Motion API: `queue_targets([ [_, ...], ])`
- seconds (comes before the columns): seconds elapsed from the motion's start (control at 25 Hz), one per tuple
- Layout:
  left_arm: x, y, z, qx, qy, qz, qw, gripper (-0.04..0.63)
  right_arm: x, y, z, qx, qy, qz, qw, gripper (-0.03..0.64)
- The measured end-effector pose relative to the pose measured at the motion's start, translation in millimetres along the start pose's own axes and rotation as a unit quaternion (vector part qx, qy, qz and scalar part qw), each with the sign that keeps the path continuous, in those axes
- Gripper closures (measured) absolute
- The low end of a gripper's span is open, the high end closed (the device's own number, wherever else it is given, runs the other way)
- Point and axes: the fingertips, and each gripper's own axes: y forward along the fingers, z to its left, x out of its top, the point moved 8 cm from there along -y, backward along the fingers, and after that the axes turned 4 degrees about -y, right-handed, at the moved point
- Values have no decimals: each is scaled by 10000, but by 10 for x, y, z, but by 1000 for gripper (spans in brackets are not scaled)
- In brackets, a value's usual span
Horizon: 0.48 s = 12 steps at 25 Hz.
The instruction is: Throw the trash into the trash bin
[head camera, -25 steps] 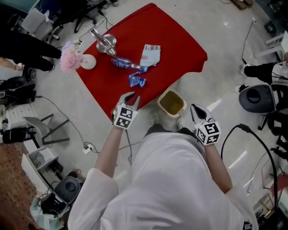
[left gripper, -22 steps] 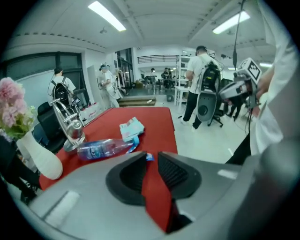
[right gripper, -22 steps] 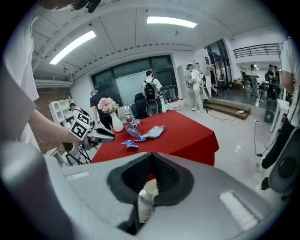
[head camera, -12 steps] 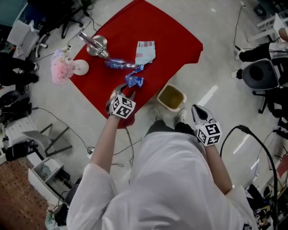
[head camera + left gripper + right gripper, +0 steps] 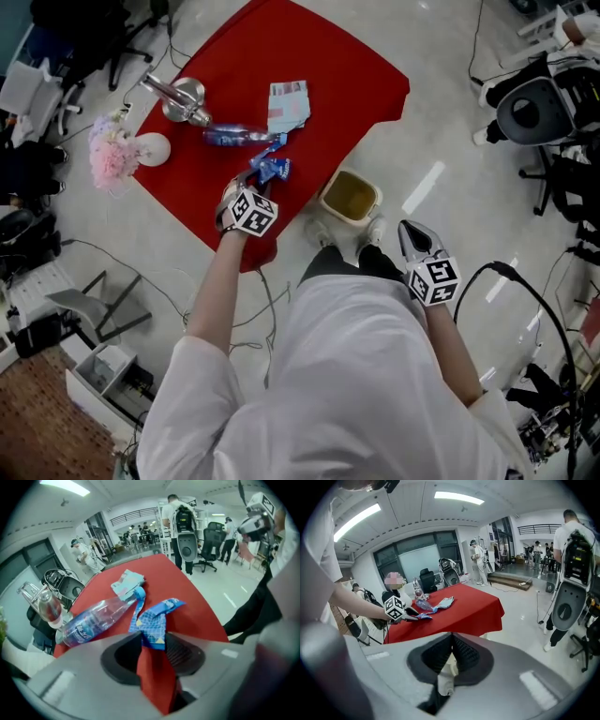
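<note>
A crumpled blue wrapper (image 5: 273, 169) (image 5: 155, 619) lies near the front edge of the red table (image 5: 323, 56). My left gripper (image 5: 257, 178) (image 5: 153, 638) has its tips at the wrapper's near end. Its jaws stand apart on either side of that end, have just been closing, and red cloth shows in the gap. A plastic bottle (image 5: 229, 137) (image 5: 93, 618) and a pale blue packet (image 5: 288, 105) (image 5: 127, 583) lie further back. The yellowish trash bin (image 5: 325, 202) stands on the floor by the table's front corner. My right gripper (image 5: 411, 231) (image 5: 452, 637) hangs right of the bin, shut and empty.
A metal stand (image 5: 178, 97), a white vase (image 5: 154, 148) and pink flowers (image 5: 111, 156) sit at the table's left end. An office chair (image 5: 537, 108) stands at the right, cables run over the floor, and people stand in the background of both gripper views.
My left gripper has moved forward and down across the table edge to the blue wrapper, and its jaws stand wider than a second ago. The right gripper has shifted only slightly.
</note>
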Motion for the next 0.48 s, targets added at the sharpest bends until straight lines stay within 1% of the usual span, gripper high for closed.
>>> queue_targets([
  [0.04, 3, -16, -8, 38, -14, -21, 10000, 457, -10, -13, -2, -10, 11, -5, 10000, 615],
  [0.12, 17, -83, -29, 143, -75, -108, 9998, 529, -20, -42, -15, -23, 32, -27, 10000, 615],
  [0.16, 25, -120, -34, 192, -115, -156, 9996, 581, -23, -47, -26, -23, 41, -42, 10000, 615],
  [0.32, 37, -231, -81, 318, -273, -217, 9989, 584, -53, -20, -98, 60, 74, -93, 9999, 615],
  [0.48, 91, -374, -221, 445, -537, -253, 9972, 586, -74, -47, -230, 193, 19, -109, 9998, 615],
])
